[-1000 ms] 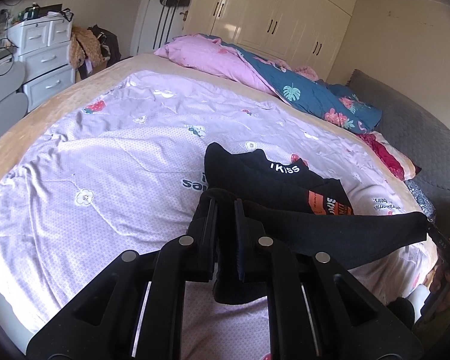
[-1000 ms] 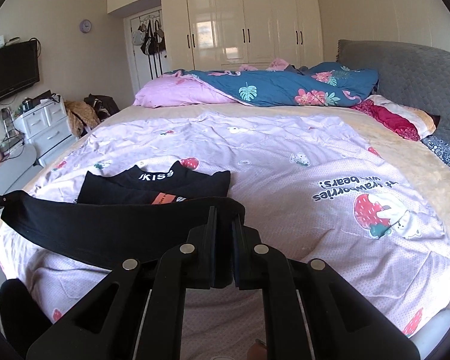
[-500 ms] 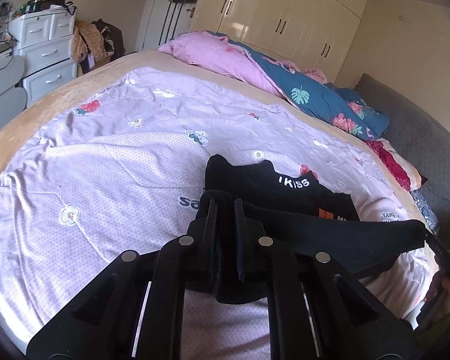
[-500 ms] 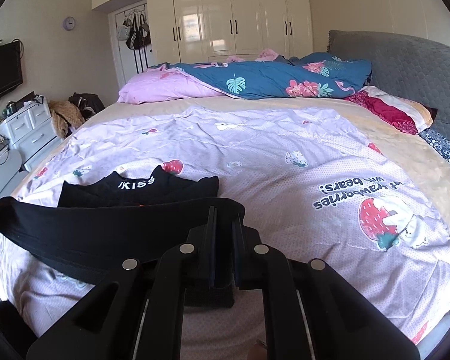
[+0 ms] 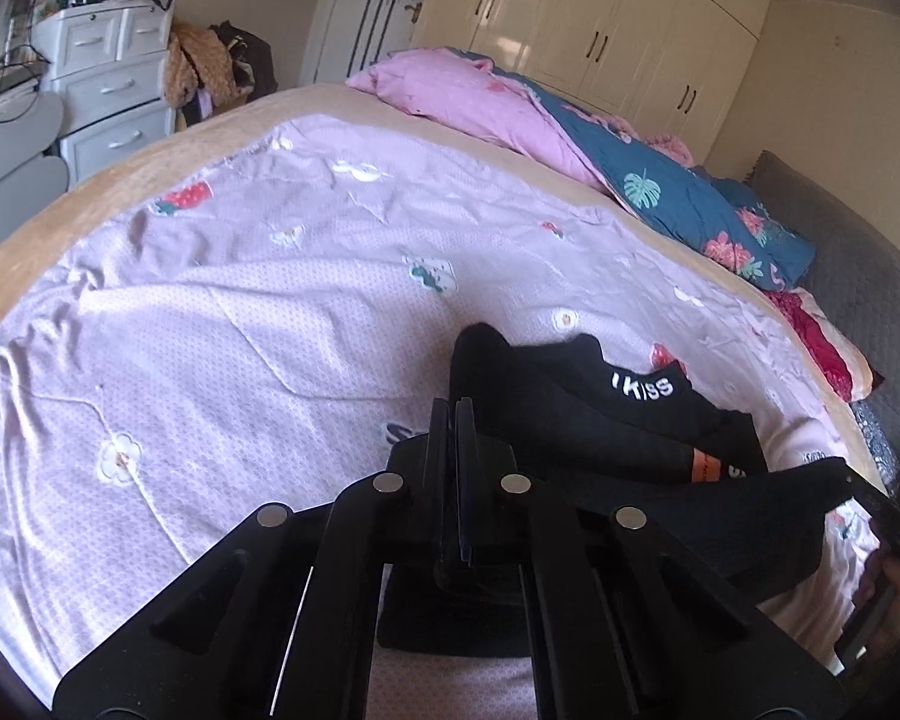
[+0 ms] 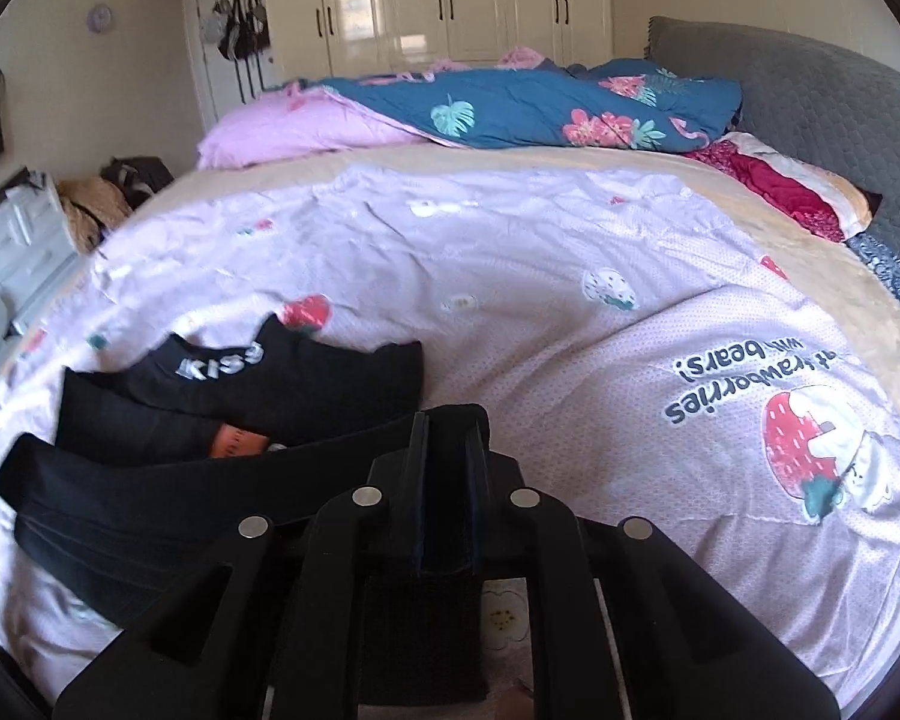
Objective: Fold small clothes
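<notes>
Right gripper [image 6: 447,420] now opening, black garment [image 6: 150,498] still between its jaws; left gripper [image 5: 456,408] pinching the other end. Garment lowered beside folded pile [image 6: 282,384] at ten o'clock; release beginning.

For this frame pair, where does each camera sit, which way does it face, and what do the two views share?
Left wrist: on the left gripper, looking down across the lilac quilt toward the wardrobe; jaws shut on the black garment; the person's other hand shows at right.
Right wrist: on the right gripper, facing the headboard; jaws opening, black cloth between them.
Shared: the held garment, the folded black stack, the quilt, the wardrobe.
</notes>
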Action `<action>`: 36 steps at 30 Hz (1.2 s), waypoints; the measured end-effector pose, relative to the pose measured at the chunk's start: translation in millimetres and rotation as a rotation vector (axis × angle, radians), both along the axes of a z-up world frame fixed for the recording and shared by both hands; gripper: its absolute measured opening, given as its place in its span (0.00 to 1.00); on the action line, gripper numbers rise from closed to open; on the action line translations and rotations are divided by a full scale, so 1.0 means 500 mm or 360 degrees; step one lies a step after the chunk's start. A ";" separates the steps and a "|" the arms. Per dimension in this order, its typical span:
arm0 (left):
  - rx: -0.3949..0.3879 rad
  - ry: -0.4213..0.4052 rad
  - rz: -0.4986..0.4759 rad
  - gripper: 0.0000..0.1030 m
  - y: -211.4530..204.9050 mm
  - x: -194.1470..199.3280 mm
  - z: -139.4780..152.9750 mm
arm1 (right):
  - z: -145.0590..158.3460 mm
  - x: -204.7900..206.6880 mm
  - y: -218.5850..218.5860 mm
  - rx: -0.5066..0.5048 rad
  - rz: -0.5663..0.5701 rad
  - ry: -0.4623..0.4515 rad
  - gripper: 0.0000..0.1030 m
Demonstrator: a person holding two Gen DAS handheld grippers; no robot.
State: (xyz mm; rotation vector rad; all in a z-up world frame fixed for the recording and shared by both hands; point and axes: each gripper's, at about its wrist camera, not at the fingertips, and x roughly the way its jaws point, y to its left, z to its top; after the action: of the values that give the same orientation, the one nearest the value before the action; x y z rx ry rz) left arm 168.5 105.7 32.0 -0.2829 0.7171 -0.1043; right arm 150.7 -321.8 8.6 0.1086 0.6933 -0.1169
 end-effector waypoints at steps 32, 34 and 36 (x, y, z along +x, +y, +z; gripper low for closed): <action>0.0232 0.0190 -0.0247 0.12 -0.097 -0.010 -0.097 | -0.105 -0.012 0.115 -0.0065 0.0313 0.0234 0.16; 0.0220 0.0189 -0.0232 0.12 -0.096 0.012 -0.093 | -0.099 0.014 0.114 -0.0068 0.0294 0.0234 0.16; 0.0180 0.0206 -0.0212 0.12 -0.092 0.038 -0.094 | -0.098 0.041 0.111 -0.0058 0.0278 0.0240 0.16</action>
State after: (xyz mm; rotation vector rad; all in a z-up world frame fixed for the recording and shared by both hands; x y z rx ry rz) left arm 187.7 59.6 -15.2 -0.1345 0.8674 -0.1726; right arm 171.2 -266.4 -40.2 0.0042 0.8478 0.0304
